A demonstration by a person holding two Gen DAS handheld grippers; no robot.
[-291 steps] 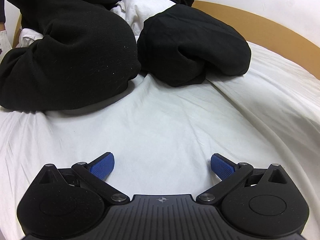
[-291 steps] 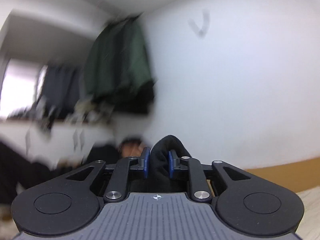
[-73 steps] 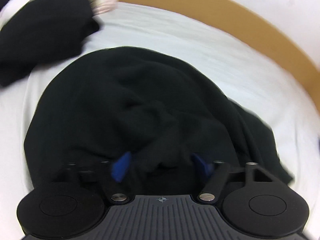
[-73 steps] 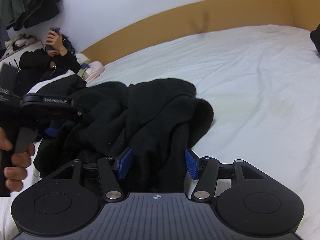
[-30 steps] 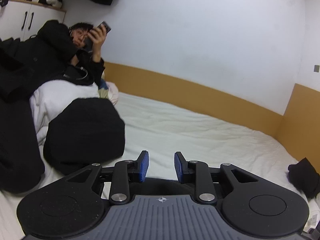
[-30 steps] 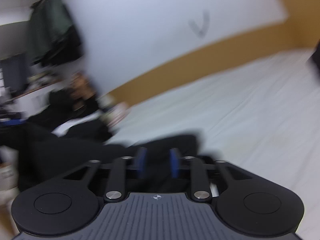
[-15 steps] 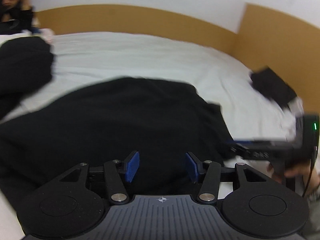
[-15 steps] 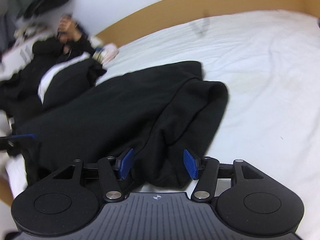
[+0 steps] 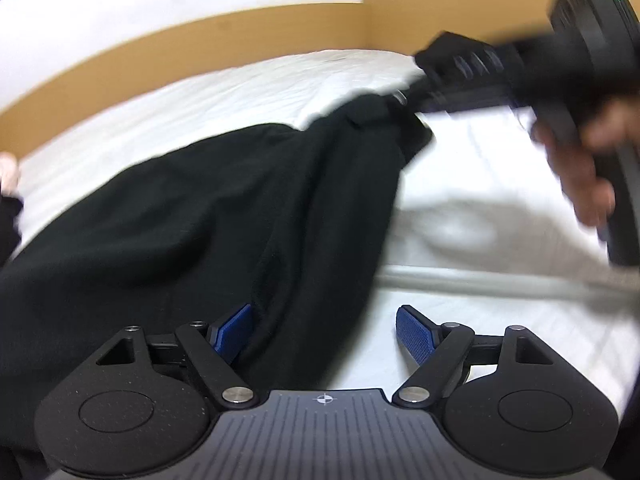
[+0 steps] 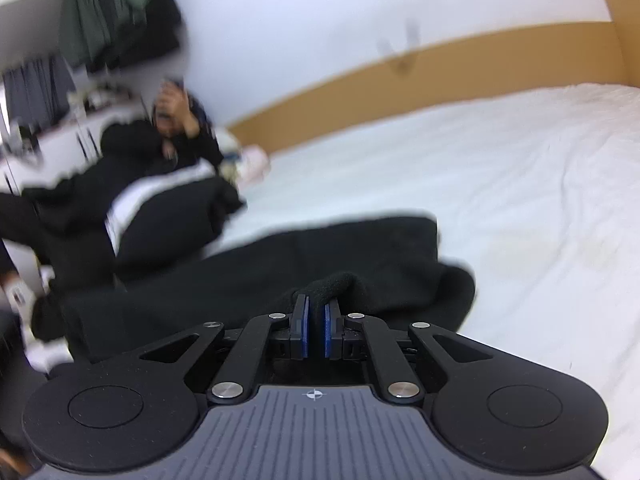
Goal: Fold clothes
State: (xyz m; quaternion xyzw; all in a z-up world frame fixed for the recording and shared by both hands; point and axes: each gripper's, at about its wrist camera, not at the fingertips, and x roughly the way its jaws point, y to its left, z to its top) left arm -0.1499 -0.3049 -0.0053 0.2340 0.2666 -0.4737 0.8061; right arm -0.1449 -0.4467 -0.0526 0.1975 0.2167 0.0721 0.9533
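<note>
A white-sheeted bed carries the black garment. Only the right wrist view shows a reclining person. Right gripper is clamped on a garment fold; left gripper is opening, fabric lying loosely between its blue pads.

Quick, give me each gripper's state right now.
Left gripper: jaws opening, black garment lies between them, not pinched.
Right gripper: shut on a fold of the black garment.

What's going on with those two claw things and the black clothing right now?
Right gripper shut on black garment. Left gripper opening, garment edge between its fingers, unpinched. Garment stretched over white bed sheet. Nothing in the way.
</note>
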